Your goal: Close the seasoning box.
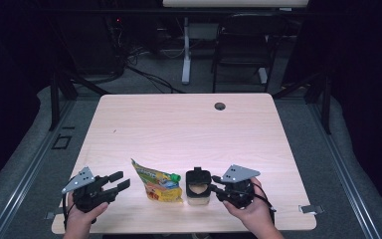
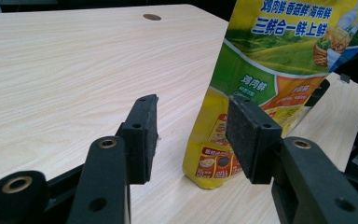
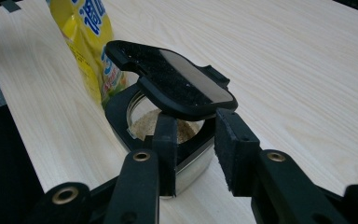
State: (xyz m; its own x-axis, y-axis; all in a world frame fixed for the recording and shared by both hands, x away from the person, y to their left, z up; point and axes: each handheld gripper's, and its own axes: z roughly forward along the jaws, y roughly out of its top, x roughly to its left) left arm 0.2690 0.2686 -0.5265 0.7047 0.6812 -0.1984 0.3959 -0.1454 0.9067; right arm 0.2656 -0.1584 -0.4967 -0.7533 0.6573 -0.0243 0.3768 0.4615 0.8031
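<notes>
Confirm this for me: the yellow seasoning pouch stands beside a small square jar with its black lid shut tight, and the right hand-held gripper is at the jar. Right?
Not quite. The lid is not shut: the right gripper view shows it flipped up, with pale powder visible inside the jar. The rest holds: the yellow pouch stands beside the jar, and the right hand-held gripper is at it, jaws on either side of its near wall.

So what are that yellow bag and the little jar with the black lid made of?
The yellow bag looks like glossy printed plastic film; it catches light and creases softly. The jar seems to be clear glass or hard plastic, since pale powder shows through its shiny wall. Its black lid, flipped open, looks like matte plastic. The table appears to be pale wood-grain laminate.
</notes>
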